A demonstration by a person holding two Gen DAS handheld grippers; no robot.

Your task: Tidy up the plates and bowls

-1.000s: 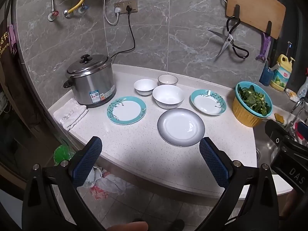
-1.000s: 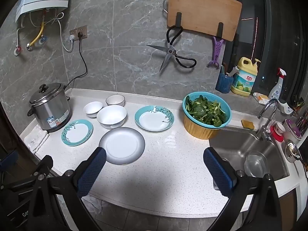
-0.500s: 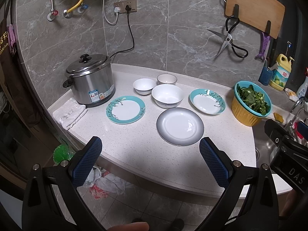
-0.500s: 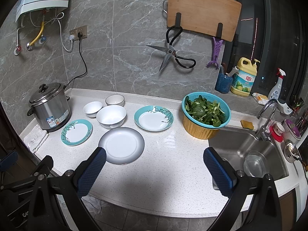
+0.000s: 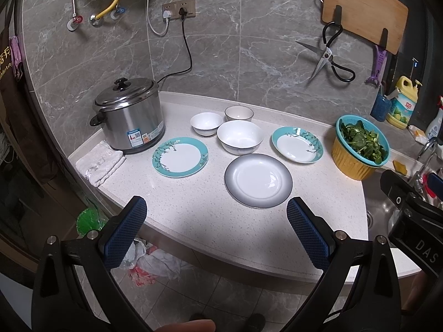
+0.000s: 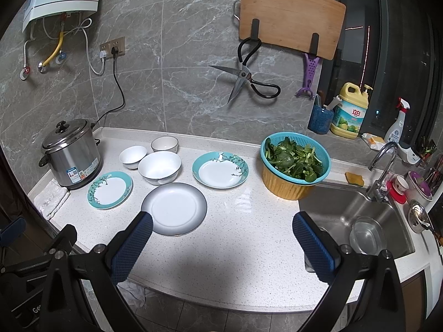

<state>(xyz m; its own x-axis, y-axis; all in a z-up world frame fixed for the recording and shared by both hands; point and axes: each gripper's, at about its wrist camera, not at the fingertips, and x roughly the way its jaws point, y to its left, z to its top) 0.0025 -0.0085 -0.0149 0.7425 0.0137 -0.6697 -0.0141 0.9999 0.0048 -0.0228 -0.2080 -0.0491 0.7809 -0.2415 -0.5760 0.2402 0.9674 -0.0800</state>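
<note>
On the white counter lie a grey-rimmed plate (image 5: 258, 183) (image 6: 174, 212), a teal-rimmed plate on the left (image 5: 180, 160) (image 6: 110, 189) and a teal-rimmed plate on the right (image 5: 297, 148) (image 6: 220, 169). Behind them stand a large white bowl (image 5: 239, 140) (image 6: 159, 167), a small white bowl (image 5: 206, 124) (image 6: 133, 156) and a dark-rimmed bowl (image 5: 239, 113) (image 6: 164, 144). My left gripper (image 5: 216, 214) is open and empty at the counter's front edge. My right gripper (image 6: 221, 228) is open and empty, above the counter right of the grey plate.
A steel rice cooker (image 5: 128, 116) and a folded white cloth (image 5: 100, 161) stand at the left. A teal colander of greens on a yellow basin (image 6: 295, 166) sits beside the sink (image 6: 357, 218). Scissors and a cutting board hang on the wall.
Both grippers have barely shifted; the view has drifted very slightly. Nothing on the counter has moved.
</note>
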